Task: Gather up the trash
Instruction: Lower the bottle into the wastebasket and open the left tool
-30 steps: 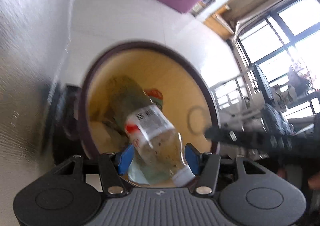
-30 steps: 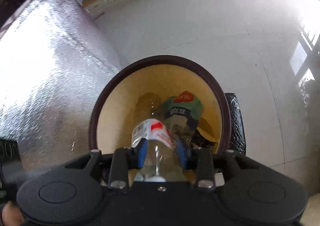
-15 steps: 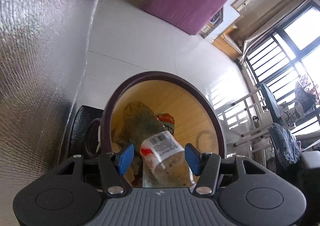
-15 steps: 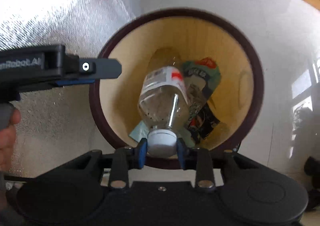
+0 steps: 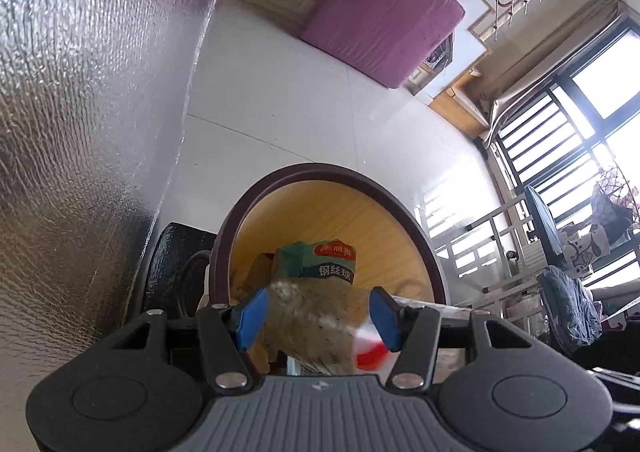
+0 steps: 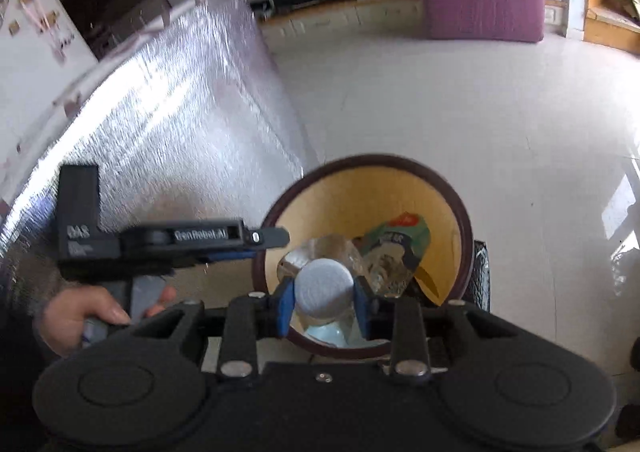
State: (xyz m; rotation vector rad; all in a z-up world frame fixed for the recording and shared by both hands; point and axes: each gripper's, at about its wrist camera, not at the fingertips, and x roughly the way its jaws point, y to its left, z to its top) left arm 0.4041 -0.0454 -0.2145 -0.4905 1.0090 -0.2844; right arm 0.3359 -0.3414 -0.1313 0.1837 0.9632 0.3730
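Right wrist view: my right fingers (image 6: 323, 307) clenched on the bottle (image 6: 325, 288) cap, bin (image 6: 464, 219) at 12 o'clock. Left fingers (image 5: 318, 316) stand released around its body. Empty thin plastic: light, slick, crushable; rigid cap is the hold.

The right claw (image 6: 323, 306) pointed steeply downward, its blue pads (image 6: 285, 306) pinched close together. The left claw (image 5: 318, 318) tilted down too, jaws set about halfway apart. A bare hand (image 6: 86, 318) gripped the left claw's handle from below.
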